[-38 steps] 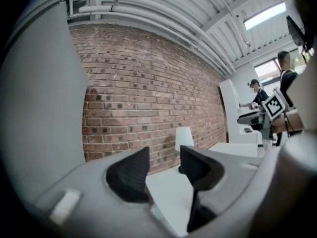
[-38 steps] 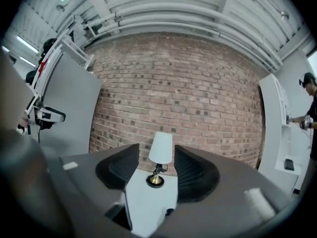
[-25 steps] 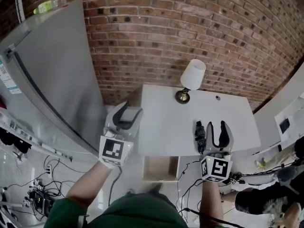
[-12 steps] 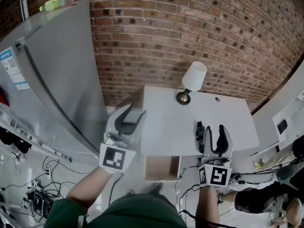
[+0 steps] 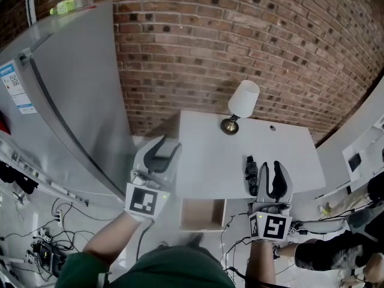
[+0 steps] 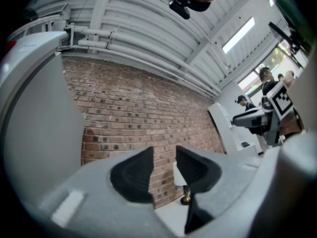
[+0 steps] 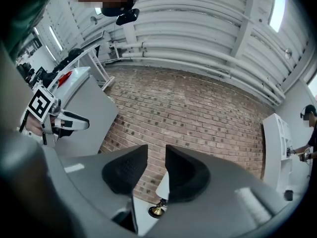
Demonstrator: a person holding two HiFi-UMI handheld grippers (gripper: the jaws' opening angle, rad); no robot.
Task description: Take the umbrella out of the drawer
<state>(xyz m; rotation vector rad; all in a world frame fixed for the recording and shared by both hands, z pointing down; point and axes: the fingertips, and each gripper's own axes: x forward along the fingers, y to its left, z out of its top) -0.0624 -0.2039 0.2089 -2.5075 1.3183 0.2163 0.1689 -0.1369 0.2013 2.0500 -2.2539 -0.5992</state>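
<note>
Nearest me, the person holds both tools up over the front of the furniture, tipped slightly upward. The left gripper [image 5: 167,144] has its jaws closing to a narrow gap with nothing in it. The right gripper [image 5: 270,168] is closing too, narrower again and just as empty. Below and between them the drawer [image 5: 203,215] stands pulled out and looks bare inside. The umbrella [image 5: 252,170], a short black folded bundle, lies on the white table top [image 5: 210,155] just beside the right gripper's left jaw; whether they touch I can't tell. So the lift-out looks finished to me. What matters now is leaving cleanly: the right tool should keep off the umbrella, which lies near the front edge and could be nudged over. Further back, the lamp [image 5: 240,104] stands well apart, in front of the brick wall [image 5: 240,41].
</note>
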